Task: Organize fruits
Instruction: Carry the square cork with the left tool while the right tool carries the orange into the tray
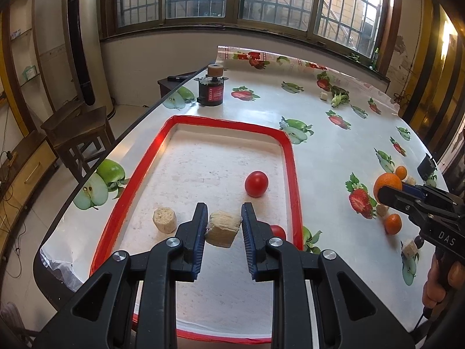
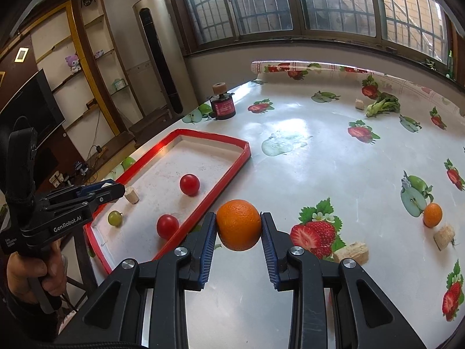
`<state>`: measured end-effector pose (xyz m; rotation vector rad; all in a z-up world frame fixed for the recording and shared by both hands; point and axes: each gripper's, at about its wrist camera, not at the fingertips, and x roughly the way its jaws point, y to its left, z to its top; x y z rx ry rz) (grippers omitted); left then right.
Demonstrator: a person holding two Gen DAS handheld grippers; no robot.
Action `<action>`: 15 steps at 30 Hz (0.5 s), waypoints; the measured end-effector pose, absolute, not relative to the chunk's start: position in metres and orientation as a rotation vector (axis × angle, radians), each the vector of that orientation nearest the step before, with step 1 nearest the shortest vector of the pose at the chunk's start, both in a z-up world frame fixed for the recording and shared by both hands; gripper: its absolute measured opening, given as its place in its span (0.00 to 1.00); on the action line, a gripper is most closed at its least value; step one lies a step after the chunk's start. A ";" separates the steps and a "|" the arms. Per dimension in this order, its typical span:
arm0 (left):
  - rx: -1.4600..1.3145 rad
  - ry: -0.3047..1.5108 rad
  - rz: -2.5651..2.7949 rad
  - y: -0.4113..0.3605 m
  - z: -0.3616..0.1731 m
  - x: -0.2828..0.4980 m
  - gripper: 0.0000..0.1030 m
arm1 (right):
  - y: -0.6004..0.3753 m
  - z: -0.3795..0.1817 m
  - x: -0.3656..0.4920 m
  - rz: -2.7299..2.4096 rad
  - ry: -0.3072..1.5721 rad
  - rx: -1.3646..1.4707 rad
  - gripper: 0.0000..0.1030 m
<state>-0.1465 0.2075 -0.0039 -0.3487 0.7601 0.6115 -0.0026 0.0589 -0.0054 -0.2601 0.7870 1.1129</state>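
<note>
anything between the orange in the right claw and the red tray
Only the tray's raised red rim. The orange hangs beside it in the right claw, and a red tomato sits just inside.

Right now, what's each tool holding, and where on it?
Left tool grips a tan block by its two opposite sides, above the tray. Right tool grips the big orange across its middle.
</note>
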 end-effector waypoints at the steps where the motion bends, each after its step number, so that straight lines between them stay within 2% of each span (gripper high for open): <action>1: -0.354 0.761 0.611 0.210 -0.004 -0.147 0.21 | 0.063 -0.005 -0.002 1.118 0.787 -0.262 0.31; 15: -0.391 0.750 0.638 0.239 -0.002 -0.152 0.21 | 0.107 -0.010 0.001 1.174 0.817 -0.262 0.30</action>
